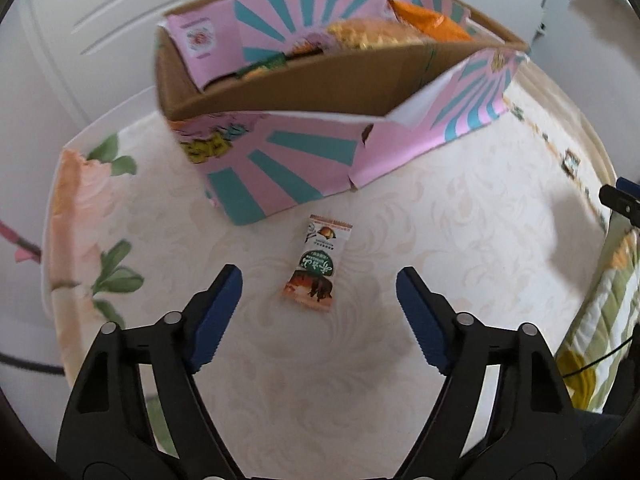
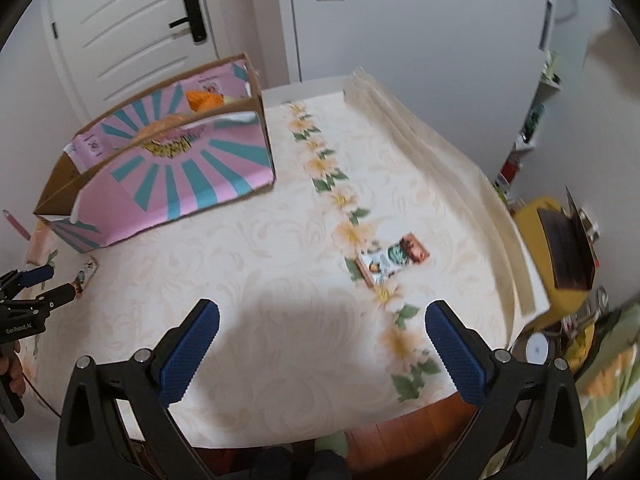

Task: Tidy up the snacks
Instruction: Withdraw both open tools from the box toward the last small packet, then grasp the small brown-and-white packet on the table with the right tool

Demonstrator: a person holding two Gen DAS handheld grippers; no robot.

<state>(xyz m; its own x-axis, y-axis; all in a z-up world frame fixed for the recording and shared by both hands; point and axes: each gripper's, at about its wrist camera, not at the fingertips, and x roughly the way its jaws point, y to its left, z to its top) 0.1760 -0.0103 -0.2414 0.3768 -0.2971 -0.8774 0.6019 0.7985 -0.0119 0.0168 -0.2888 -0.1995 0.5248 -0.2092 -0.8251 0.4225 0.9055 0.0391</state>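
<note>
Just ahead of the wide-apart, empty left tongs (image 1: 319, 282) lies a small orange-and-green snack packet (image 1: 317, 266) on the table (image 1: 460, 216), ready for pinching; beyond stands the pink-and-teal cardboard box (image 1: 296, 160), likely its destination. Right tongs (image 2: 322, 318) also gape, empty.

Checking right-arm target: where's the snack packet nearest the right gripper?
In the right wrist view, the snack packet lies flat on the tablecloth's flower stripe, ahead of the open right gripper and toward its right, far from the pink box.

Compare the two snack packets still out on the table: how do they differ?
The left snack packet lies on plain cream cloth just before the pink box, between the open left gripper fingers. The right snack packet lies far from that box, on the floral stripe, ahead of the open right gripper. Both show matching wrappers.
</note>
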